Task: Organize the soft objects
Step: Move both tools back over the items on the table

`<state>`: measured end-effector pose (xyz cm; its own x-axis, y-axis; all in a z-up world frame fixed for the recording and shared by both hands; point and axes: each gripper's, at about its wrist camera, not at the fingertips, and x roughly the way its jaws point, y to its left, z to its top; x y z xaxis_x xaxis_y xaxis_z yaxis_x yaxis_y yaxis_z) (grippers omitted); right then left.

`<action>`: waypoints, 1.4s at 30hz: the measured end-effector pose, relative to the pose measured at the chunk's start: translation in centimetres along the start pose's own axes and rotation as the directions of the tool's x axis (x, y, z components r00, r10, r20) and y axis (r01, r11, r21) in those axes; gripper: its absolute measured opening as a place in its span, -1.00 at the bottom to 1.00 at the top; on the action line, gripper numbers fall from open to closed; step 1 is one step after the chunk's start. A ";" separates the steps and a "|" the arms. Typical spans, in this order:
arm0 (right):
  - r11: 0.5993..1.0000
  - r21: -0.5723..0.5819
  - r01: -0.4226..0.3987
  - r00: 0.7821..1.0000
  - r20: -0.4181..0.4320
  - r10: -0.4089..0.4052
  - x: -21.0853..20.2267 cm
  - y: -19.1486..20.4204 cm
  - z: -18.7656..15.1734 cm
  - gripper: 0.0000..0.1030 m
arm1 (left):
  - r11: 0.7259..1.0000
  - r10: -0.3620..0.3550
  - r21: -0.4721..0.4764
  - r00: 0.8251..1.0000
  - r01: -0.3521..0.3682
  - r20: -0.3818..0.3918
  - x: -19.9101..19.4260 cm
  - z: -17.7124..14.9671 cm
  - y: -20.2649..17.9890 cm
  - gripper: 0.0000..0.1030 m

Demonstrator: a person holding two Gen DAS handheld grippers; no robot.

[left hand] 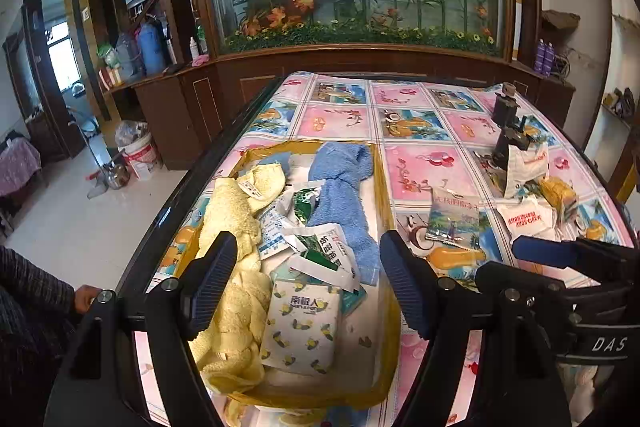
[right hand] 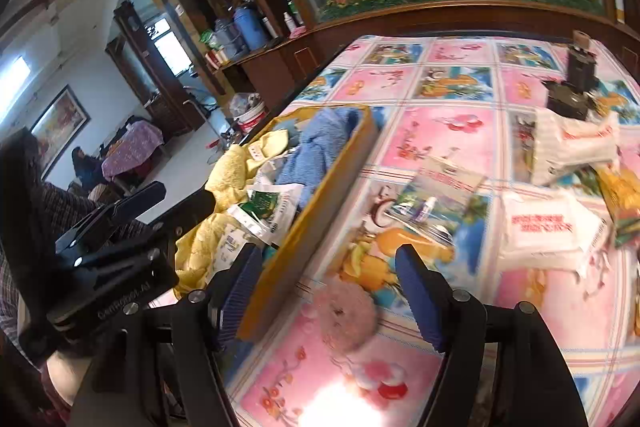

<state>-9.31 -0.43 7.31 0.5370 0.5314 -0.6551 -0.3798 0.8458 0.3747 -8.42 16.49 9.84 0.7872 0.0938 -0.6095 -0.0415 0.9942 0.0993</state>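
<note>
The left claw (left hand: 308,283) hangs with its jaws spread wide and empty over a yellow-walled box (left hand: 382,187) that sits on the counter (left hand: 416,107) with its flowered, pink-and-blue cloth. Straight below and between its fingers lies a white packet printed with lemons (left hand: 300,331); a yellow towel (left hand: 236,227) is bunched under the left finger, and a blue towel (left hand: 344,195) stretches away ahead, toward the right finger, with loose paper sachets (left hand: 320,247) heaped between the two towels. The right claw (right hand: 330,291) is also wide apart and holds nothing; it hovers just outside the box's near wall (right hand: 320,211), which runs past its left finger. Between its fingers, on the cloth, sits a fuzzy pink round thing (right hand: 346,311), too blurred to tell more. Ahead and to its right lie a white wipes pack (right hand: 548,227) and a white bag (right hand: 572,147), well apart from the box.
</note>
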 end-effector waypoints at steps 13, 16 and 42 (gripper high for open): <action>0.991 0.096 0.097 0.990 0.089 -0.106 -5.8 -6.4 -2.6 0.52 | 0.996 -0.064 0.066 0.997 0.067 -0.048 -1.3 -0.6 -4.4 0.50; 0.977 0.162 0.141 0.982 0.103 -0.159 -7.3 -9.6 -3.4 0.53 | 0.994 -0.104 0.029 0.991 0.107 -0.088 -0.7 -1.0 -4.3 0.50; 0.903 0.377 0.205 0.962 0.094 -0.257 -10.1 -18.8 -5.9 0.53 | 0.865 -0.470 0.066 0.850 0.497 -0.238 2.4 -4.0 -11.2 0.50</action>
<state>-12.06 -22.00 2.98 0.6847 0.2982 -0.6650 0.0508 0.8907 0.4517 -8.49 5.84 4.13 0.5420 -0.3749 -0.7522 0.3957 0.9034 -0.1651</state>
